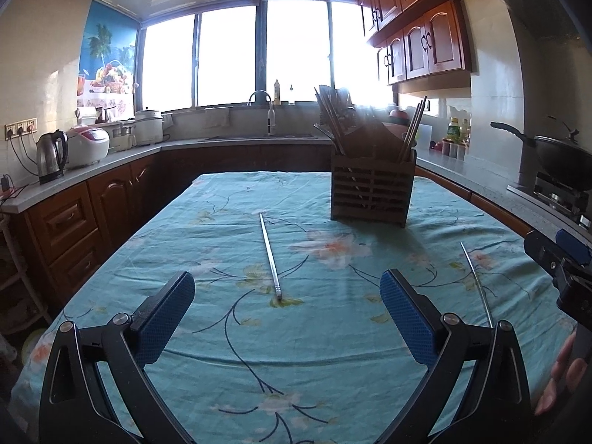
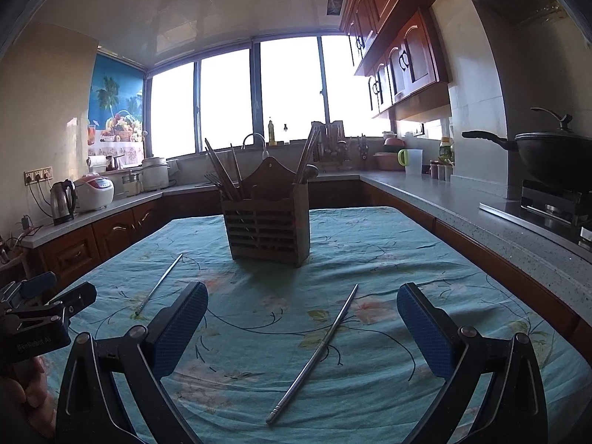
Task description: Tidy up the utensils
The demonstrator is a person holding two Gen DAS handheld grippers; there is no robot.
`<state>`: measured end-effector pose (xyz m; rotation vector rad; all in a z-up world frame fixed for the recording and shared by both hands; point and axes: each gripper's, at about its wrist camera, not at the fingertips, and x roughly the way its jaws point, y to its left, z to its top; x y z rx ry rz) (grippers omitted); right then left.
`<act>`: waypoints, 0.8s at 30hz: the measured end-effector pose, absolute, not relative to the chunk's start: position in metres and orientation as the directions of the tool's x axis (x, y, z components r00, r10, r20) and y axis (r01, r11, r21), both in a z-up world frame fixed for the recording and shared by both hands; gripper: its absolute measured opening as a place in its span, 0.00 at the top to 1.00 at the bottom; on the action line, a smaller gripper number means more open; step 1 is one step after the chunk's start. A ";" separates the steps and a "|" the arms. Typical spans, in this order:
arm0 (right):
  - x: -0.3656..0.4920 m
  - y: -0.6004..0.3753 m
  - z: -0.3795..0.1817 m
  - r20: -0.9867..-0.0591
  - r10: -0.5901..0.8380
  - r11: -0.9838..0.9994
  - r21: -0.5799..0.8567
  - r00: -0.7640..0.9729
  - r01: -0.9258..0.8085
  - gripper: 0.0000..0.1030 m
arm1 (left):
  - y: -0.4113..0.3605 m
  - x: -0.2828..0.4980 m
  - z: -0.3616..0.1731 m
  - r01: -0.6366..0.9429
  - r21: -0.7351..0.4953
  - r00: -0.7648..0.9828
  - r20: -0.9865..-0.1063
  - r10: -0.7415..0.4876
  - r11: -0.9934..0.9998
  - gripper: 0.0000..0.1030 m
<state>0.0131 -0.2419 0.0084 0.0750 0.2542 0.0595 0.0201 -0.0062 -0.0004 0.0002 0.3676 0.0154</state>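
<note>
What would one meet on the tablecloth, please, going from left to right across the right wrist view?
Left gripper at the edge → left metal chopstick → wooden utensil holder → right metal chopstick, lying between the open fingers of the right gripper.

Left gripper (image 1: 286, 318): jaws spread wide, nothing between the blue-padded fingers (image 1: 162, 327), held level and pointing forward. Right gripper (image 2: 301, 327): likewise wide apart and empty, blue pads (image 2: 425, 333) facing inward, held alongside the left at about the same height. Each wrist view shows the other gripper at its edge. A person's hand (image 1: 562, 377) grips the right handle; fingertips of the other hand (image 2: 26, 388) show at the left handle.
</note>
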 end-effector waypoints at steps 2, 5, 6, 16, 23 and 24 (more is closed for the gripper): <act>0.013 -0.243 0.008 -0.249 0.068 0.995 0.082 0.966 -0.049 0.00 | -0.007 0.020 -0.001 -0.024 0.006 0.931 -0.364 0.025 1.000 0.01; 0.012 -0.244 0.007 -0.244 0.071 0.995 0.090 0.967 -0.050 0.00 | -0.007 0.018 -0.001 -0.035 0.012 0.931 -0.363 0.037 0.999 0.01; 0.011 -0.245 0.007 -0.244 0.072 0.995 0.091 0.967 -0.051 0.00 | -0.006 0.018 -0.001 -0.039 0.013 0.931 -0.364 0.041 0.999 0.01; 0.007 -0.244 0.004 -0.220 0.074 0.994 0.095 0.973 -0.054 0.00 | -0.002 0.014 -0.004 -0.056 0.014 0.935 -0.351 0.057 0.998 0.01; 0.005 -0.246 0.001 -0.208 0.082 0.992 0.108 0.975 -0.060 0.00 | -0.004 0.010 -0.004 -0.050 0.027 0.943 -0.328 0.056 0.998 0.01; 0.005 -0.247 0.000 -0.207 0.083 0.992 0.110 0.975 -0.061 0.00 | -0.004 0.009 -0.005 -0.047 0.029 0.943 -0.327 0.054 0.998 0.01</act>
